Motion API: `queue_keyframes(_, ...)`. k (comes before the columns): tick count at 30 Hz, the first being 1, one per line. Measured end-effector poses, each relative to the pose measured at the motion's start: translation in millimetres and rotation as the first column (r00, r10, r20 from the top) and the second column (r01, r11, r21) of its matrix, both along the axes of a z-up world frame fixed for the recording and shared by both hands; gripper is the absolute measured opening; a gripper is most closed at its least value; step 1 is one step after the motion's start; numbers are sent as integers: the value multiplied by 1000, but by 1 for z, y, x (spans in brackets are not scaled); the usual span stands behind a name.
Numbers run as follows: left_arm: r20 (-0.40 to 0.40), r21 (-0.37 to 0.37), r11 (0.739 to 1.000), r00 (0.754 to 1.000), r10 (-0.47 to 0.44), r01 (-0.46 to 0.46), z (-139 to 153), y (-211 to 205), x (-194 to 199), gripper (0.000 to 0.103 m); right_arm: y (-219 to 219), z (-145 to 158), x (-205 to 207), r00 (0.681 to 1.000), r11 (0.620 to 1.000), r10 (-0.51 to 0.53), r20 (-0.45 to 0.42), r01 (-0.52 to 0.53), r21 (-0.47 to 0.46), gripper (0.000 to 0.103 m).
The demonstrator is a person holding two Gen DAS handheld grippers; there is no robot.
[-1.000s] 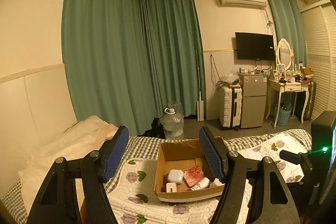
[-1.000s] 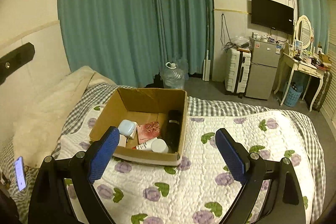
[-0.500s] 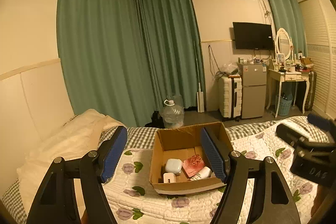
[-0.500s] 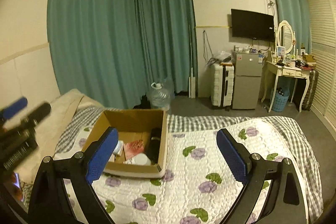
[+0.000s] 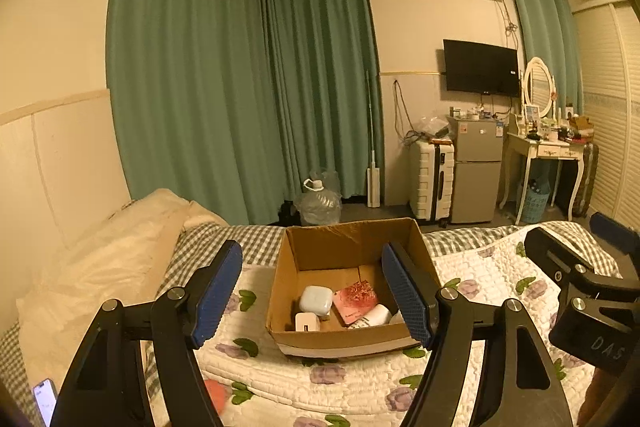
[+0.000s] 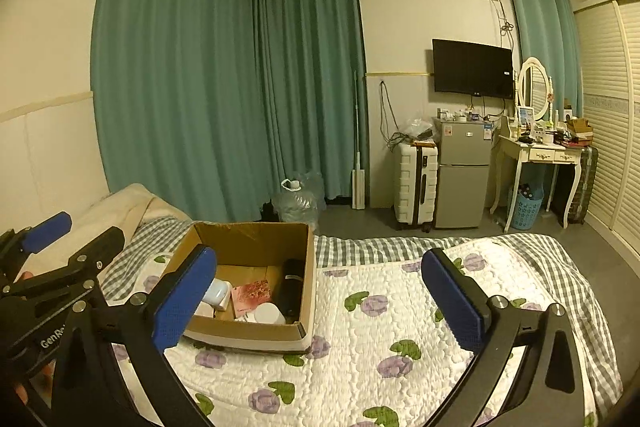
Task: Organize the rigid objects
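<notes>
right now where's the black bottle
In the right wrist view, the black bottle lies inside the cardboard box, against its right wall, beside the pink packet.

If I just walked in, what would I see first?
Probably the open cardboard box on the flowery quilt, holding a black bottle, a pink packet and a pale blue case. Behind the bed hang tall green curtains, and both grippers, left and right, are wide open.
</notes>
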State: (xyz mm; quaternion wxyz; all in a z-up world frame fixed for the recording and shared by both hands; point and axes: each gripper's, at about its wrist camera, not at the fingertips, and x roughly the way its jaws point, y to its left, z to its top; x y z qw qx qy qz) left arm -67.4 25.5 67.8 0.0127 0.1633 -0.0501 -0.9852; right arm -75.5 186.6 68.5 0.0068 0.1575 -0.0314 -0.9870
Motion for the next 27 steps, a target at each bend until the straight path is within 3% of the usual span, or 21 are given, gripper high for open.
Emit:
queue_keyframes(8,-16,-49,997,998,62,-62,3,3,5,75,3,-3,0,1000,1000,-5,13,6,-12,103)
queue_keyframes(13,-28,-22,997,997,79,-79,1,-5,3,75,4,-8,-4,999,1000,-7,42,8,-12,103)
queue_keyframes(20,-76,-7,999,996,51,-51,4,-9,11,75,7,-15,-11,996,1000,-10,84,12,-28,103)
queue_keyframes(27,-58,-41,998,997,-42,39,7,-1,12,75,4,-16,-11,996,999,-12,86,15,-31,103)
